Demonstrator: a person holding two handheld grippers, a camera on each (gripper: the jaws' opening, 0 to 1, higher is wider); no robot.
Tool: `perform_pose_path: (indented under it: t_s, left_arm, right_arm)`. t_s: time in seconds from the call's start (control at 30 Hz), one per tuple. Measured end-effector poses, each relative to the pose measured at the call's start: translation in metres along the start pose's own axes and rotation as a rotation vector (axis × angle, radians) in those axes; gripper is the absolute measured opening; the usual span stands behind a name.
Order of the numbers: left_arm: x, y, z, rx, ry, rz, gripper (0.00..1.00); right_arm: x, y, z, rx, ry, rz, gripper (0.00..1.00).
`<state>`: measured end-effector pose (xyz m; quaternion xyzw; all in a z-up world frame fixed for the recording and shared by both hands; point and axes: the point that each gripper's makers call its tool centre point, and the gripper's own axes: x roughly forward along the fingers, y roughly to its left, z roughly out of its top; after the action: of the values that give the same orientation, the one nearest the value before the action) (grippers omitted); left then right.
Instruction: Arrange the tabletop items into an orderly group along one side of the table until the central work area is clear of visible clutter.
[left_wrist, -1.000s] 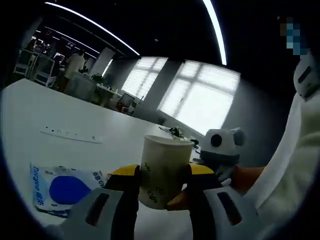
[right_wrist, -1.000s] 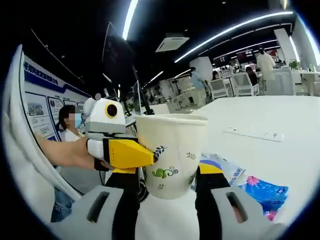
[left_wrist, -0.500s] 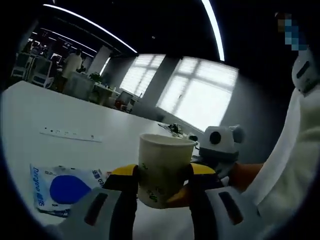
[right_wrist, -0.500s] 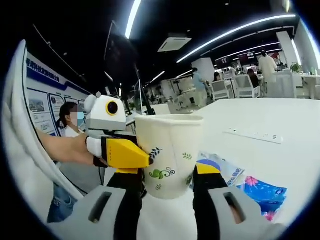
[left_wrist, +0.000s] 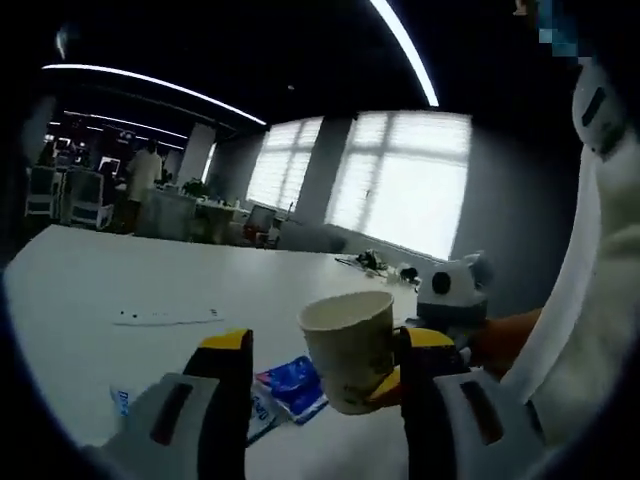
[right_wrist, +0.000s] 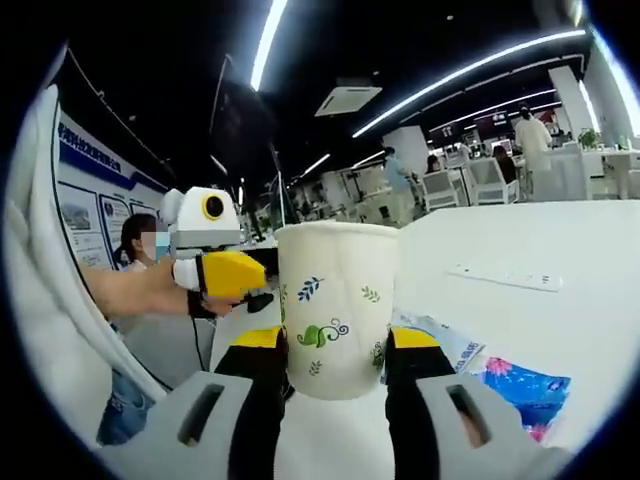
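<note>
The right gripper (right_wrist: 335, 355) is clamping a leaf-printed paper cup (right_wrist: 336, 306) upright above the white table (right_wrist: 560, 330); its inside is hidden. The left gripper (left_wrist: 322, 362) is standing apart-jawed beside it. Blue packets (right_wrist: 525, 385) are lying beyond.

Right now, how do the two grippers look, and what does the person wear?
Both have black jaws with yellow tips on pale grey bases: left gripper, right gripper. The left gripper's white head is seen in the right gripper view. The person wears a white sleeve.

Left gripper (left_wrist: 320, 365) now off paper cup (right_wrist: 335, 305).
</note>
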<state>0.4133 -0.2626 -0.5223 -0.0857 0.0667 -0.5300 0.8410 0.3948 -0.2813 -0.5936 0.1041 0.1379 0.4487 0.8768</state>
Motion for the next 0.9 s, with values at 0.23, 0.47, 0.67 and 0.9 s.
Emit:
perform_pose_path:
  t_s: [0.23, 0.47, 0.67, 0.9]
  left_arm:
    - [-0.009, -0.021, 0.013, 0.136, 0.107, -0.115, 0.44]
    - [-0.011, -0.039, -0.005, 0.303, 0.335, -0.243, 0.36]
    - [-0.002, -0.053, -0.014, 0.350, 0.373, -0.317, 0.17]
    - [-0.001, -0.050, -0.032, 0.420, 0.464, -0.321, 0.04]
  right_arm:
    - [0.002, 0.007, -0.003, -0.051, 0.017, 0.024, 0.38]
    - [0.004, 0.015, -0.008, -0.092, 0.044, 0.049, 0.38]
    - [0.005, 0.019, -0.010, -0.114, 0.056, 0.066, 0.38]
    - [0.005, 0.020, -0.016, -0.146, 0.082, 0.072, 0.38]
